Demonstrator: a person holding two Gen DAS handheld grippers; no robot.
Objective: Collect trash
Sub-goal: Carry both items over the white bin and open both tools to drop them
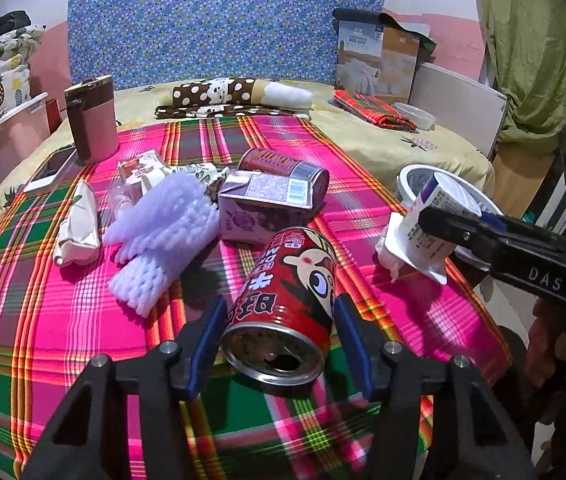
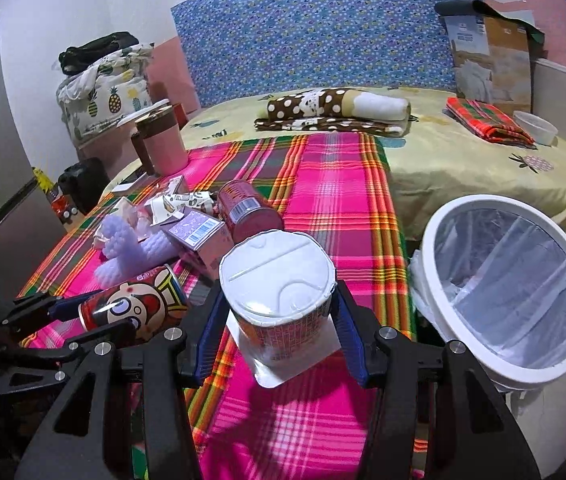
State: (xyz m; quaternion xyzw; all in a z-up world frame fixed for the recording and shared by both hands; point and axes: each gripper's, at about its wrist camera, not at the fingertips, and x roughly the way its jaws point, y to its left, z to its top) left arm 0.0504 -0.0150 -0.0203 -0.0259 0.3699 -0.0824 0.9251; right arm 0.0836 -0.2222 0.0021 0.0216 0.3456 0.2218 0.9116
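Observation:
A red drink can [image 1: 283, 300] with a cartoon face, its opened end toward the camera, sits between the blue pads of my left gripper [image 1: 279, 316]. The pads press on both its sides. The right wrist view shows the same can [image 2: 135, 308] tilted off the plaid cloth in the left gripper [image 2: 115, 314]. My right gripper [image 2: 279, 308] is shut on a white cup [image 2: 275, 280] with a foil lid, held just left of the white-rimmed bin [image 2: 503, 296] with a clear liner. In the left wrist view the right gripper [image 1: 431, 232] carries the cup [image 1: 423, 220] in front of the bin [image 1: 411, 176].
On the plaid cloth [image 1: 363, 208] lie a purple carton [image 1: 259, 204], a dark red can [image 1: 283, 168], white foam netting [image 1: 163, 232], a paper wrapper [image 1: 79, 228] and small scraps. A pink mug [image 1: 93, 120] and a phone [image 1: 51, 168] stand at the left. Folded cloths and a box are behind.

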